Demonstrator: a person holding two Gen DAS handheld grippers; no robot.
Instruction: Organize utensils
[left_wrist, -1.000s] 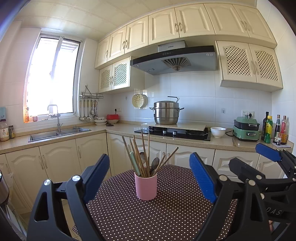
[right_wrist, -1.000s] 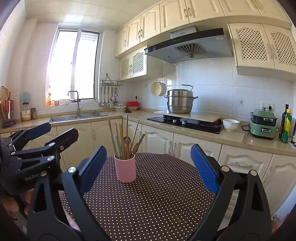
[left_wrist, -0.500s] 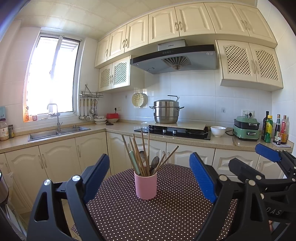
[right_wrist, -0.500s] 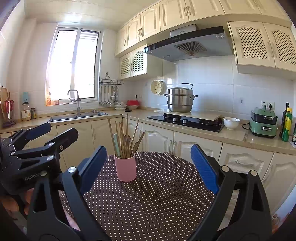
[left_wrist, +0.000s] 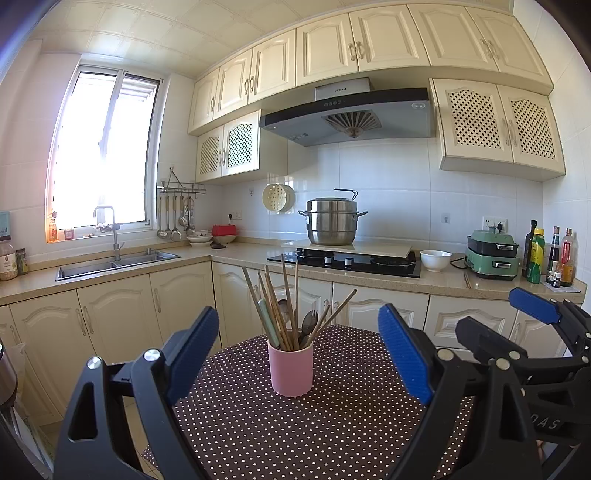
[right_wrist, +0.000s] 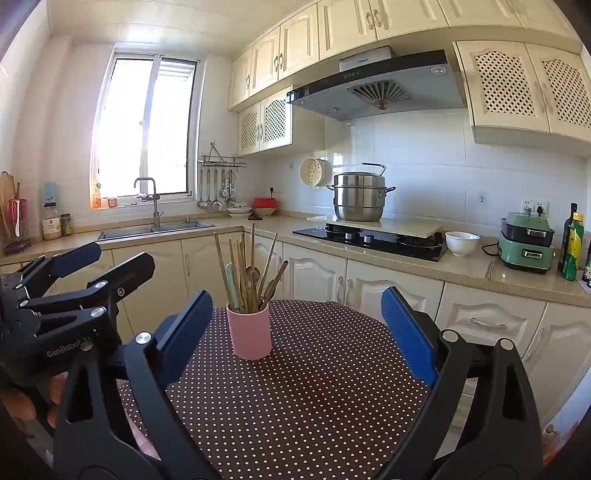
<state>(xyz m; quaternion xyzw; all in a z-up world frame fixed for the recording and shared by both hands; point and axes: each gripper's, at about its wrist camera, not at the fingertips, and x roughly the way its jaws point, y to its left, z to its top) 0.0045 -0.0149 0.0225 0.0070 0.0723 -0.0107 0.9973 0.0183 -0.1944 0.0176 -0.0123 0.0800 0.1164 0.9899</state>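
Pink cup of utensils: upright on dotted table, bare cloth all round. Left gripper, right gripper: jaws wide, empty. Right view alone shows a hand.

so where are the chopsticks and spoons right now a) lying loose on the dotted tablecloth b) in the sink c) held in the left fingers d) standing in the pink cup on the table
d: the chopsticks and spoons stand bunched in the pink cup on the dotted tablecloth, while the left gripper and right gripper are both open and hold nothing.
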